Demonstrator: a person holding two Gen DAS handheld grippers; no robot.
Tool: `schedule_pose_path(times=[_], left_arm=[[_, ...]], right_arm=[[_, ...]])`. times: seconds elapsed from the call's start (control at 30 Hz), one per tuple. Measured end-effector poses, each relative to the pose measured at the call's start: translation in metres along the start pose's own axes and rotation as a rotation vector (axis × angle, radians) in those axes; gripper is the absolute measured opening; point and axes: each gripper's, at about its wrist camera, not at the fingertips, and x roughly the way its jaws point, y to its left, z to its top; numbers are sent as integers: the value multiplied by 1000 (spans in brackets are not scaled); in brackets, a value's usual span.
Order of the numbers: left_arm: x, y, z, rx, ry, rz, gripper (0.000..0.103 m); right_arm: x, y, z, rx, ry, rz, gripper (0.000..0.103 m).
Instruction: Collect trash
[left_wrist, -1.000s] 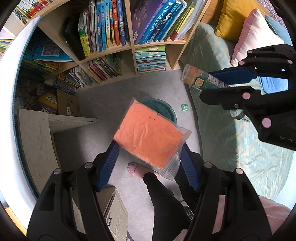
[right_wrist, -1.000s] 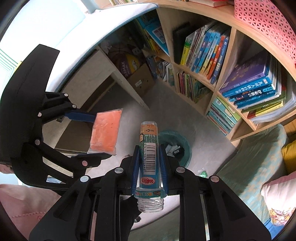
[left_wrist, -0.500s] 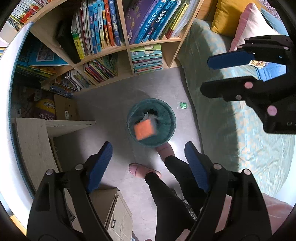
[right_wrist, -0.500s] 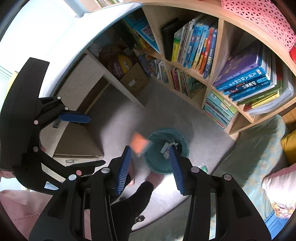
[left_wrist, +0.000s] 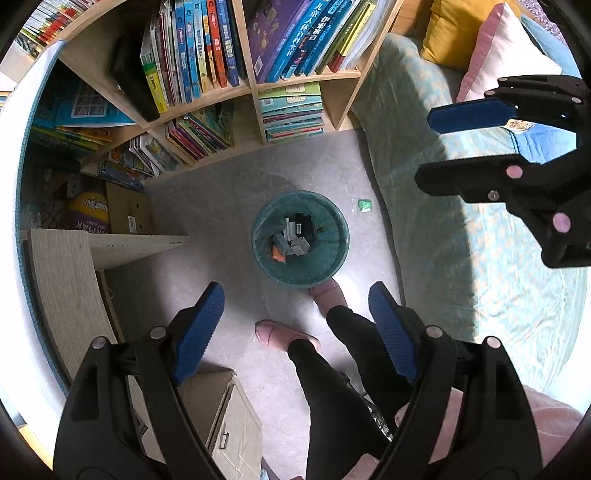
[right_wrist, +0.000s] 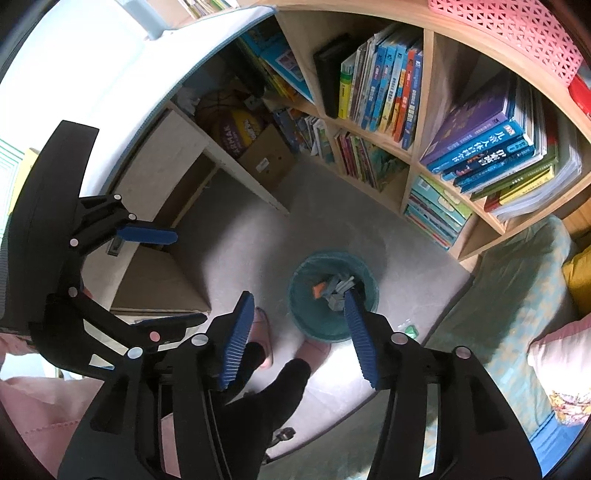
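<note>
A round teal-lined trash bin (left_wrist: 334, 264) stands on the grey floor, straight below both grippers. Inside it lie grey and dark boxes (left_wrist: 295, 236) and a corner of the orange bag (left_wrist: 277, 254). My left gripper (left_wrist: 295, 295) points straight down, open and empty, high above the bin's near edge. My right gripper (right_wrist: 298, 295) also hangs over the bin (right_wrist: 321, 330), its jaws opening with nothing between them. Each gripper shows in the other's view: the right gripper (left_wrist: 436, 147) at the upper right, the left gripper (right_wrist: 190, 277) at the left. A small green scrap (left_wrist: 364, 205) lies on the floor beside the bin.
The person's feet in pink slippers (left_wrist: 328, 295) stand right against the bin. A bookshelf (left_wrist: 255, 92) full of books runs behind it. A bed with a green cover (left_wrist: 461, 240) is on the right, and a wooden board (left_wrist: 66, 280) and cardboard boxes (left_wrist: 129, 218) on the left.
The left gripper let go of the orange bag and the right gripper let go of the bottle. Both fell toward the bin, and both sets of jaws now stand wider.
</note>
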Motion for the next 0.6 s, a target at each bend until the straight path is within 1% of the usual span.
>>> schedule_pose_path(times=[0.03,0.1,0.17,0.2,0.3,0.4,0.6], left_arm=[[-1,0,0,-2,0,4,78],[-4,1,-1,-7,-5,7,80],[-8,2,-2,-22,-16,12,89],[-10,2,-3,-26,-22,13,90],[-17,3,-5,-33,-33,21,91],[-24,5,-7,-45,-46,30,92],[-42,17,-14,-93,-81,51,96]], right_arm=[[0,-1,0,6,-1,2,63],[-2,-2,0,18,-8,11,66],[-4,-2,0,26,-13,11,82],[-5,-2,0,24,-17,2,84],[-7,0,2,13,-12,-27,88],[-7,1,5,6,0,-31,88],[-11,8,16,-33,7,-70,88]])
